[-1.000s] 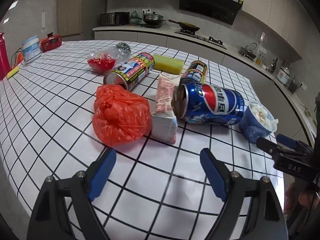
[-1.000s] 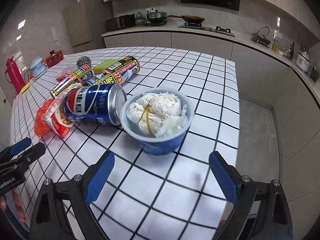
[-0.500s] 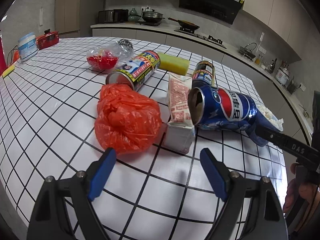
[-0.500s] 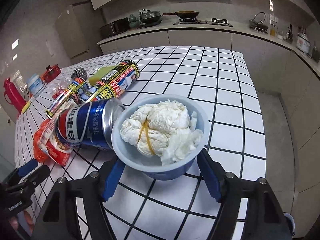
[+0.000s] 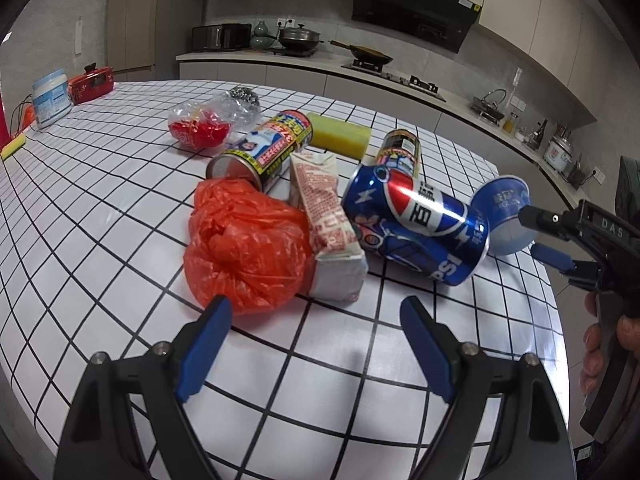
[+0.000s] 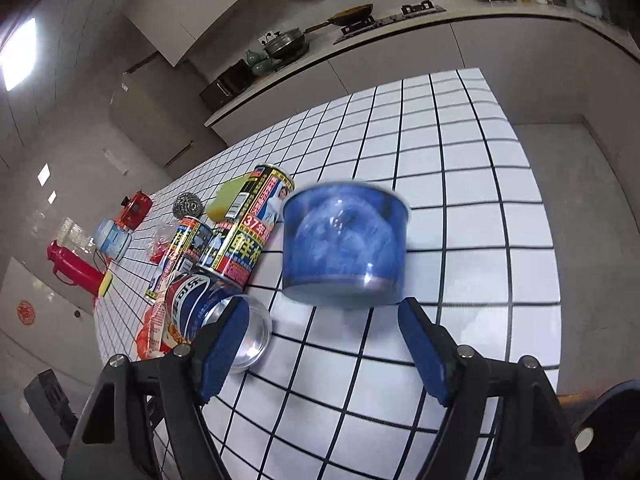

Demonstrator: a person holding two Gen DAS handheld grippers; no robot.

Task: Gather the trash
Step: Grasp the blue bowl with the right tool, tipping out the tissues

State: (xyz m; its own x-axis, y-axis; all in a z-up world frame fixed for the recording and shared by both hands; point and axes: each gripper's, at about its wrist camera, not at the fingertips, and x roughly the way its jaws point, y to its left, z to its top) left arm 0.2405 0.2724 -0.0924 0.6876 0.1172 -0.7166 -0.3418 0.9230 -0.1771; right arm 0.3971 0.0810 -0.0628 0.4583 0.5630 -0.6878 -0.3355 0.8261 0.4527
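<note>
A blue paper cup (image 6: 344,248) stuffed with white tissue shows blurred and tipped just past my right gripper (image 6: 322,320). The jaws are opening; only the cup's base lies between the tips, and the pads do not press on it. In the left wrist view the cup (image 5: 502,208) leans beside the right gripper (image 5: 544,236). A Pepsi can (image 5: 416,228) lies next to a milk carton (image 5: 328,216) and a crumpled orange bag (image 5: 244,248). My left gripper (image 5: 316,328) stands open in front of them, empty.
Two printed cans (image 5: 264,148) (image 5: 400,148), a yellow sponge (image 5: 340,136), a clear bag of red scraps (image 5: 200,130) and a steel scourer (image 5: 244,98) lie further back. A white jar (image 5: 50,98) stands far left. The table edge (image 5: 556,320) runs close on the right.
The right gripper closed in around the cup and rolled; the cup went from upright to tipped and blurred. The Pepsi can swung round. The left gripper hardly moved.
</note>
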